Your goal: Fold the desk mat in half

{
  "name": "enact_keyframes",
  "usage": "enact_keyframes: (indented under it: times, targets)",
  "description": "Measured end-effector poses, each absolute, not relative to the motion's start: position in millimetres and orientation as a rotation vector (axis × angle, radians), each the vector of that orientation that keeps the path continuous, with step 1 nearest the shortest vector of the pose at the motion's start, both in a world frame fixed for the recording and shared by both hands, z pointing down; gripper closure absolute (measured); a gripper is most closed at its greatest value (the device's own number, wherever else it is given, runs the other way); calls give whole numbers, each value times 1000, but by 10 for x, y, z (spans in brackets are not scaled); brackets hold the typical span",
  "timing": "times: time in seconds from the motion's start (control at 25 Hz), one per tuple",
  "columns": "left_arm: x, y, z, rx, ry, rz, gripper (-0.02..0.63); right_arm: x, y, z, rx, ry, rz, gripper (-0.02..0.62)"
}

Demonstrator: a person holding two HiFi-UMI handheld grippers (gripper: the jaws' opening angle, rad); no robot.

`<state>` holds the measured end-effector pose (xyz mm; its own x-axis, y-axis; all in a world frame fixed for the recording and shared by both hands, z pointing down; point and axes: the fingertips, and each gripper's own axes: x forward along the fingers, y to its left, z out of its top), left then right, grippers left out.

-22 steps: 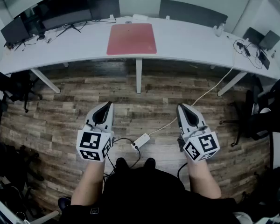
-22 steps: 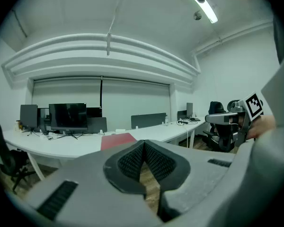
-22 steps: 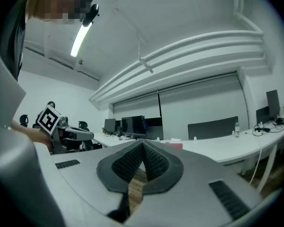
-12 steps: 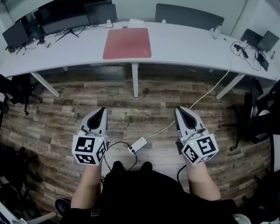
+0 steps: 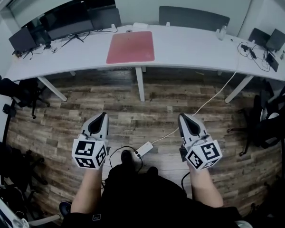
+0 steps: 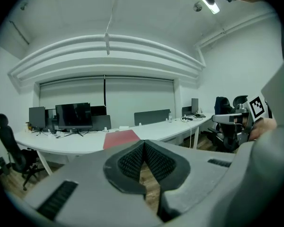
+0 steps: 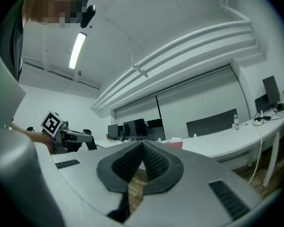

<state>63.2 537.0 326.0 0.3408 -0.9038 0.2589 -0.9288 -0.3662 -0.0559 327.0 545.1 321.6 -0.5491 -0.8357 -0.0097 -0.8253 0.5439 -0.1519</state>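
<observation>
A red desk mat (image 5: 131, 47) lies flat on the long white desk (image 5: 190, 44) far ahead of me; it also shows in the left gripper view as a red sheet (image 6: 121, 138) and as a sliver (image 7: 176, 145) in the right gripper view. My left gripper (image 5: 102, 114) hangs over the wooden floor, well short of the desk, jaws shut with nothing between them. My right gripper (image 5: 183, 116) is at the same height on the other side, also shut and empty. Both point toward the desk.
Monitors (image 5: 61, 18) and cables crowd the desk's back left. More monitors (image 5: 268, 38) and wires sit at its right end. A power strip (image 5: 144, 149) with a white cable lies on the floor between the grippers. Office chairs (image 5: 14, 91) stand left and right.
The view has shifted slightly; the desk and mat sit a little lower and rightward in frame. Both grippers stay shut at about the same place in front of me.
</observation>
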Motion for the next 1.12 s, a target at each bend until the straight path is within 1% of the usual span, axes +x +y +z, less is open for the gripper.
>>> enact_keyframes:
  times: [0.36, 0.56, 0.76, 1.12]
  targets:
    - [752, 5090, 3294, 2528, -1667, 380, 600, 3308, 5252, 3396, -1468, 2689, -266, 594]
    - [600, 4787, 3387, 2537, -1642, 350, 600, 3049, 4919, 3409, -1469, 2735, -256, 594]
    - [83, 4273, 3526, 2505, -1652, 325, 600, 2474, 4345, 3440, -1445, 2799, -241, 594]
    - [-1228, 3100, 3628, 2472, -1626, 282, 600, 1051, 3190, 3439, -1447, 2909, -261, 594]
